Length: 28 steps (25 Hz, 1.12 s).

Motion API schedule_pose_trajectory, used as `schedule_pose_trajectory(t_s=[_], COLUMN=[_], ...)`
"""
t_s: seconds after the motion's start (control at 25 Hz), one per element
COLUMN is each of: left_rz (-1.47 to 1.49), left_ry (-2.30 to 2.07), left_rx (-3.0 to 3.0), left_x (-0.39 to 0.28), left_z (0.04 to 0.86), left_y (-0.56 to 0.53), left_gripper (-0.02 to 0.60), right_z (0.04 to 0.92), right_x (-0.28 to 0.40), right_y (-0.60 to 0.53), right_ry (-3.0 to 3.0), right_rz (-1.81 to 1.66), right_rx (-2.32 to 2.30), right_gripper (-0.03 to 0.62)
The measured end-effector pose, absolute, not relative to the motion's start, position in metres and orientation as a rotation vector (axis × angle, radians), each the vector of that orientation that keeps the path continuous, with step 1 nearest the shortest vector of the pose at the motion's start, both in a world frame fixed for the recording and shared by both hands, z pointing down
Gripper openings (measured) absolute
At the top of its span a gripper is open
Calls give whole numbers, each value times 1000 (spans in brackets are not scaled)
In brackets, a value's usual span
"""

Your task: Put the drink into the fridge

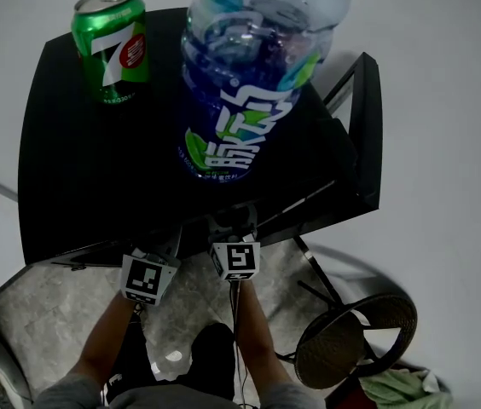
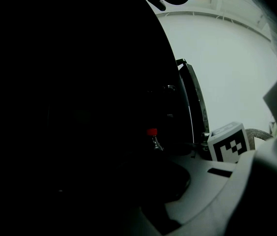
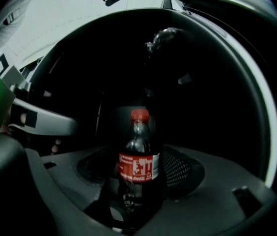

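item: black fridge [image 1: 53, 143], standing on a grey stone floor [image 1: 44, 322], its door [image 1: 368, 126] hanging open to the right.
on its top: a green can [image 1: 113, 45] and a large clear water bottle [image 1: 249, 75], both standing upright, near each other but apart.
task item: cola bottle [image 3: 139, 146], red cap and red label, sitting upright between the jaws of the right gripper [image 3: 138, 181], which are standing wide and pressing on its sides; the gripper is pointing level into the dark open front of the fridge.
left gripper [image 1: 157, 262]: hanging just beside the right one at the fridge front; one grey jaw is showing, the other is lost in darkness, so i cannot tell its state.
also: a round wicker chair [image 1: 356, 339] sitting to the right.
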<state>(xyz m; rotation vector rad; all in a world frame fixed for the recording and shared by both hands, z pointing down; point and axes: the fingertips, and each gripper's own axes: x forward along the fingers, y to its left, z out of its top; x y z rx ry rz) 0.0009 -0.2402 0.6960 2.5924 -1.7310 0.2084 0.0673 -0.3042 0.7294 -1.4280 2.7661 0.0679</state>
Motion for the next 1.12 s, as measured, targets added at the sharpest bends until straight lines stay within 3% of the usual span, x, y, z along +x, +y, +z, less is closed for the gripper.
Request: schedule_pose_trajectory(t_s=[0.52, 1.12], left_rz=[203, 214], left_ry=[-1632, -1536], left_rx=[2659, 2727], left_x=[20, 26], left_z=[644, 544], left_y=[-199, -131], left_gripper=[5, 5], right_z=[673, 557], right_x=[84, 107], right_y=[-250, -161], right_ry=[2777, 2755], right_rz=[0, 1], right_rx=[-1440, -1506], right_gripper=[281, 155])
